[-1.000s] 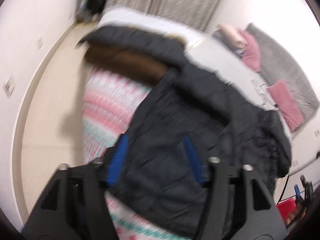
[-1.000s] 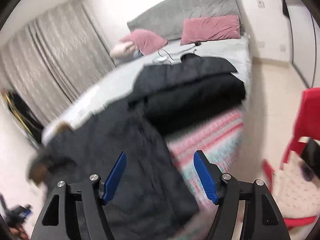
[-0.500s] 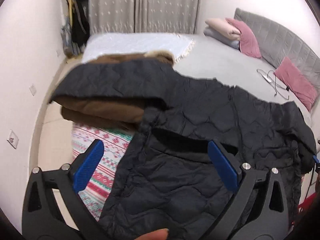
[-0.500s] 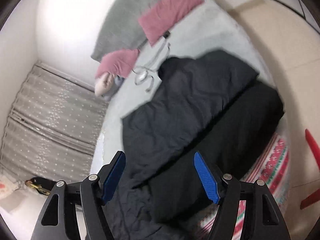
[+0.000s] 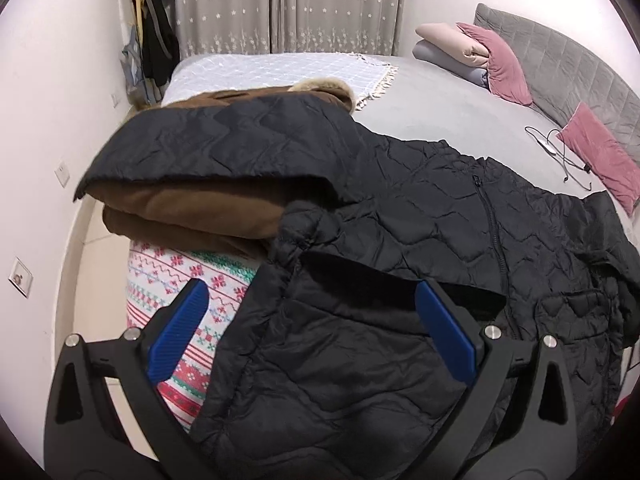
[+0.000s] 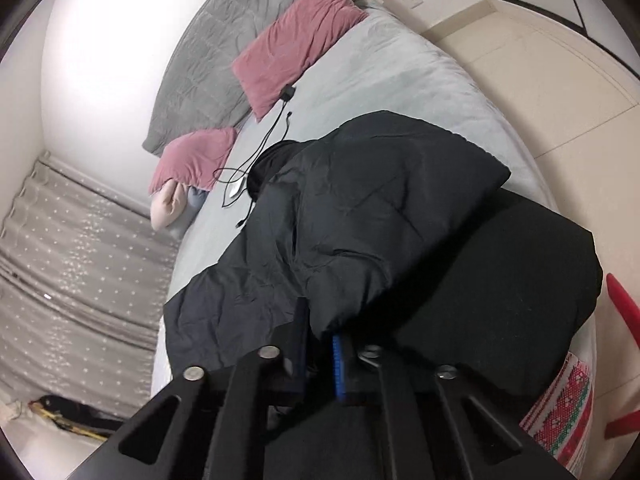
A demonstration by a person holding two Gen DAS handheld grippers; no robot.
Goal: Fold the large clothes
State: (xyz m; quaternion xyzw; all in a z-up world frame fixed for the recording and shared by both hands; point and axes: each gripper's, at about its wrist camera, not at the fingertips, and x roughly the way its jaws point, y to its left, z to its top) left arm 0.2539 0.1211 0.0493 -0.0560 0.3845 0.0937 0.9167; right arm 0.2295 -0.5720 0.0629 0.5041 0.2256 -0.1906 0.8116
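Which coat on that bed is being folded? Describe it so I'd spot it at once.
Start at the big grey bed with pink pillows by its headboard. At the foot end lies the black quilted jacket, spread flat with a zip down its front. It overlaps a folded brown coat; the wavy stitching and black colour set it apart.

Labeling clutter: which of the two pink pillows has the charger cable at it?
The pink pillow flat before the grey headboard; the cable's black plug lies at its edge. The other pink pillow leans on folded bedding.

Even indoor light, sharp frames, fisheye-bent edges, wall glare.
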